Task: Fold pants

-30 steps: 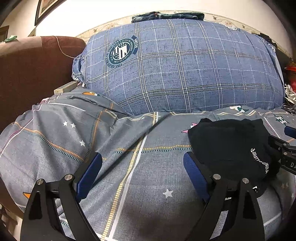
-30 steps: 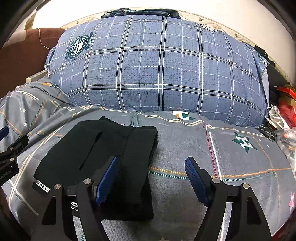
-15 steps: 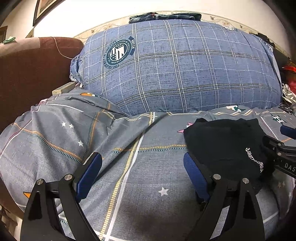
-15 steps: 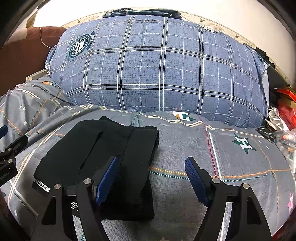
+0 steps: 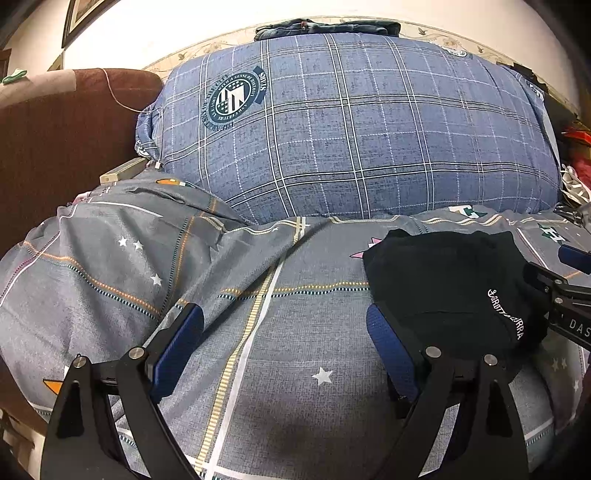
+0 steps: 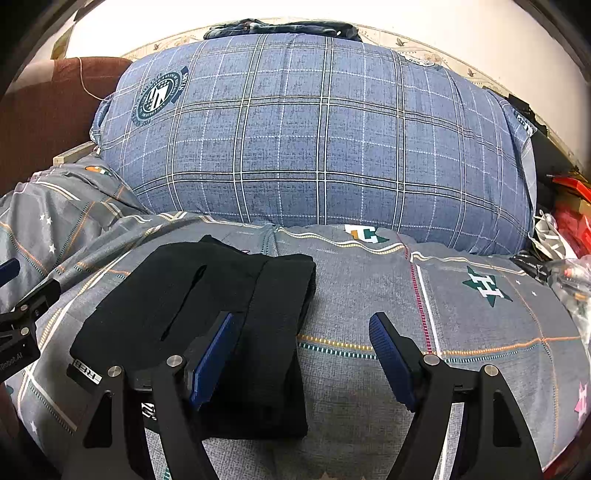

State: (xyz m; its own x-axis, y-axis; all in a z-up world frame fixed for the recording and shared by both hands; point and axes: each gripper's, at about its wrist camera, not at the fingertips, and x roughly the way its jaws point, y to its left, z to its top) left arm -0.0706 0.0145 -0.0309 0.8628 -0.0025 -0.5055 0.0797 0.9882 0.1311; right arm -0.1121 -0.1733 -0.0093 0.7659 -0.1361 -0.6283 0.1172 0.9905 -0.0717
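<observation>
Lying folded into a compact black bundle, the pants (image 6: 207, 314) rest on the grey star-print bedsheet (image 5: 280, 369), in front of the big blue plaid pillow (image 5: 351, 140). At far left stands a brown headboard (image 5: 62, 140). The left gripper (image 5: 284, 347) hovers over bare sheet with its jaws spread wide and nothing between them; the pants sit just to its right, beside its right finger. The right gripper (image 6: 299, 354) is also spread (somewhat less widely), its left finger over the bundle's right edge, the pads gripping nothing. A folded dark garment (image 6: 280, 27) tops the pillow.
</observation>
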